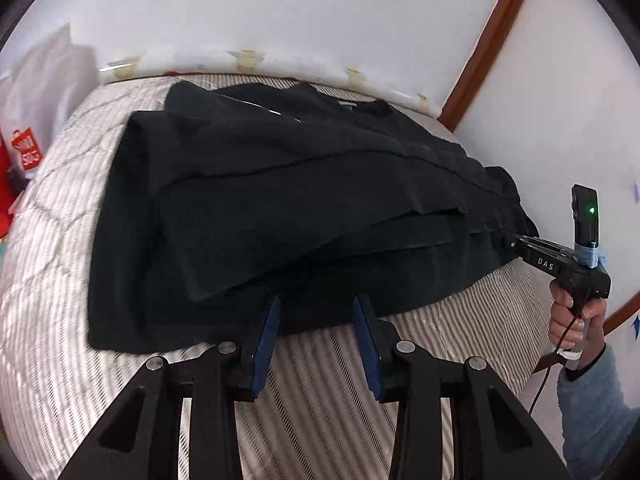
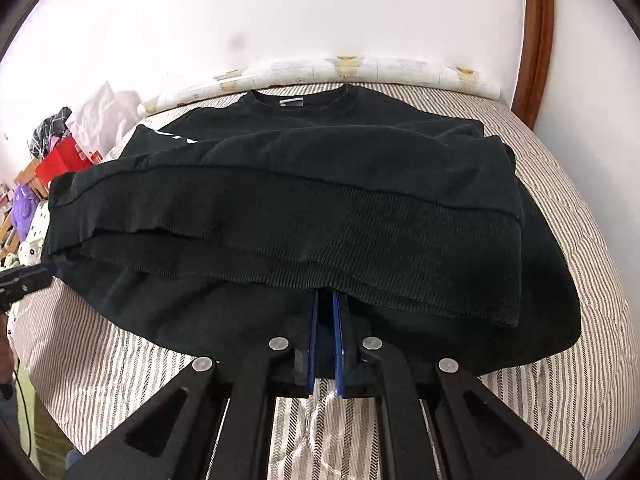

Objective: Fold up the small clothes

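Mid-fold: black sweatshirt [image 2: 304,208] at frame centre on striped bed [image 2: 560,184]. Right gripper [image 2: 325,312] fingers nearly closed, apparently pinching hem; left gripper [image 1: 316,312] fingers spread, empty. Next: carry hem toward collar.

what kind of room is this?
Likely a bedroom at home: the black sweatshirt lies on a mattress with striped quilted cover, against a white wall with wooden trim, and plush toys and clutter beside it.
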The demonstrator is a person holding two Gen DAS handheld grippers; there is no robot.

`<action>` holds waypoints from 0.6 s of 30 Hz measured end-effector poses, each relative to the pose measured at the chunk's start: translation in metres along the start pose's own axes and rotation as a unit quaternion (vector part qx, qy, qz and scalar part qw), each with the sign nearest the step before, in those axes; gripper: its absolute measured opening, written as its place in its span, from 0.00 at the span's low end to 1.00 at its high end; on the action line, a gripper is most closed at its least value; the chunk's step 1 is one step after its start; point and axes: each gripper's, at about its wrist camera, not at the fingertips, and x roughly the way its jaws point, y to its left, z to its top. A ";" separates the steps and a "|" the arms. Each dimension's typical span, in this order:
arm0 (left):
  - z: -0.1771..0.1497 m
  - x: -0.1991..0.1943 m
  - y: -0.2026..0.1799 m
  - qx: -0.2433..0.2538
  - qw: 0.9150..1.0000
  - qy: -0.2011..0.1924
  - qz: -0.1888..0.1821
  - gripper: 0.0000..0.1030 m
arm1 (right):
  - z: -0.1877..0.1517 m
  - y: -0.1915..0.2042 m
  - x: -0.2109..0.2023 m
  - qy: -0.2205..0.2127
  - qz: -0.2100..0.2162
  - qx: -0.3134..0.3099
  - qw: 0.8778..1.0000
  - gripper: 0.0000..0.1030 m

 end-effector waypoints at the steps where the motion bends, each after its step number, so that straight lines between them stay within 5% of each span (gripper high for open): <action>1: 0.003 0.005 -0.002 0.000 1.000 0.005 -0.002 0.34 | 0.000 -0.001 0.004 0.005 -0.002 0.002 1.000 0.05; 10: 0.024 0.034 -0.017 0.016 0.999 0.032 0.030 0.34 | 0.010 0.001 0.009 0.007 -0.016 0.002 1.000 0.04; 18: 0.054 0.021 -0.013 0.026 0.999 -0.006 0.027 0.34 | 0.043 0.000 0.017 -0.009 -0.028 0.009 1.000 0.03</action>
